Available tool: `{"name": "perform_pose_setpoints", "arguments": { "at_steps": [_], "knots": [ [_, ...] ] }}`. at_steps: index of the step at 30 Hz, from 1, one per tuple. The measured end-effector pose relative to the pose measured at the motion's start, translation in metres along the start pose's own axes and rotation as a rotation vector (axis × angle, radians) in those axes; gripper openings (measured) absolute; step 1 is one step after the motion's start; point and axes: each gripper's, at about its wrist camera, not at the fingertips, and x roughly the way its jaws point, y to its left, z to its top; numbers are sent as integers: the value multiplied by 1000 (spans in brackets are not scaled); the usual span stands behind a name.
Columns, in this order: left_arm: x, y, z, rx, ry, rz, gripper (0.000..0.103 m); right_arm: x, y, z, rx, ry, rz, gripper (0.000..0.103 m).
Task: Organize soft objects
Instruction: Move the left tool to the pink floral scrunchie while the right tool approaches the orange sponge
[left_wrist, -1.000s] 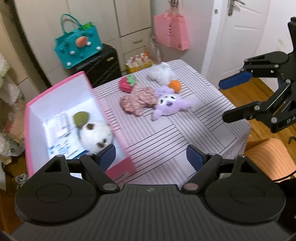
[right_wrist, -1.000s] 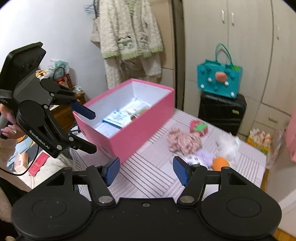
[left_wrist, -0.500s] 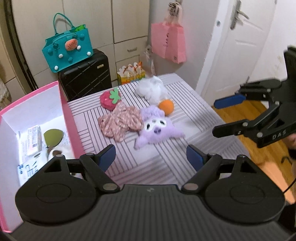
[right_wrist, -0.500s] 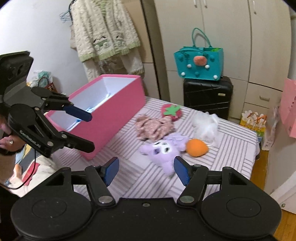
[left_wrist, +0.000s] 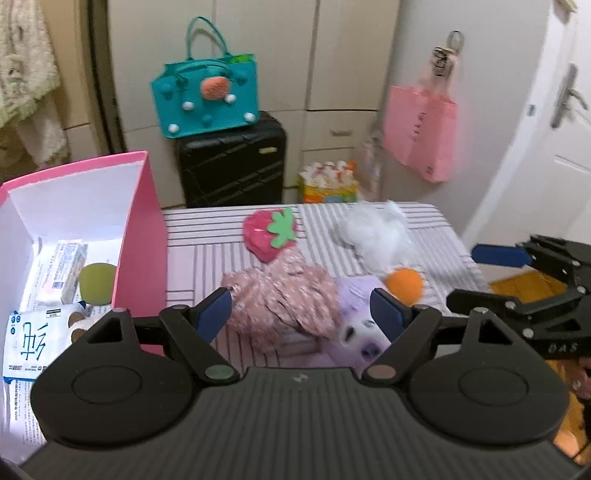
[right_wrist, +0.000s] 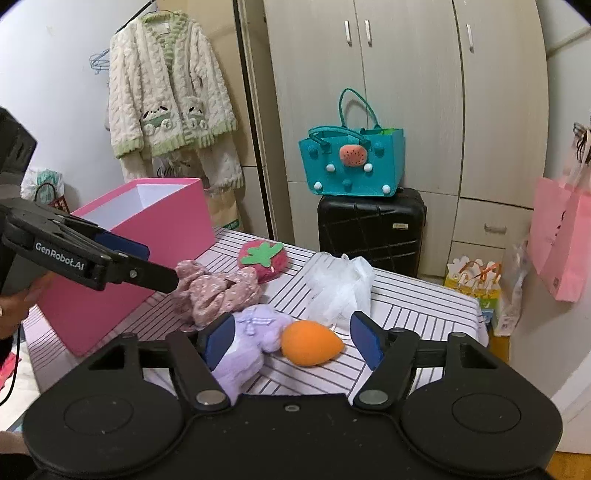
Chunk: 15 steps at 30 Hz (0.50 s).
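The sorting looked partly done. The pink box (left_wrist: 138, 236) stood at the table's left edge and already held a green round item (left_wrist: 96, 283), a white-and-brown plush (left_wrist: 79, 325) and some printed packets (left_wrist: 61, 266). Five soft things were left on the striped table (left_wrist: 207, 236): a strawberry plush (left_wrist: 269, 233) toward the far edge, a white fluffy bundle (left_wrist: 373, 232) near the far right corner, a pink floral cloth (left_wrist: 284, 299) in the middle, a purple plush (right_wrist: 247, 343) touching it on the near side, and an orange sponge (right_wrist: 310, 347) just beside the purple plush.

The left gripper (left_wrist: 301, 314) hovered over the floral cloth with its jaws wide and nothing between them. The right gripper (right_wrist: 290, 341) hung over the purple plush and orange sponge, jaws likewise wide and empty. Neither had gripped anything, so the next pick was probably one of those three.

The left view was blurred, leaving the purple plush's face smeared. The box's near end was cut off behind the gripper body, so its full contents could not be told, and the plush inside showed only in part
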Motion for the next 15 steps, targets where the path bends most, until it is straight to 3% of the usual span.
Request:
{"name": "perform_pose_setpoints", "arguments": {
  "at_steps": [6, 15],
  "knots": [
    [26, 4, 1, -48, -22, 93, 80, 27, -11, -5, 4, 23, -41, 76],
    [62, 4, 1, -51, 6, 181, 77, 49, -20, -9, 29, 64, 17, 75]
  ]
}}
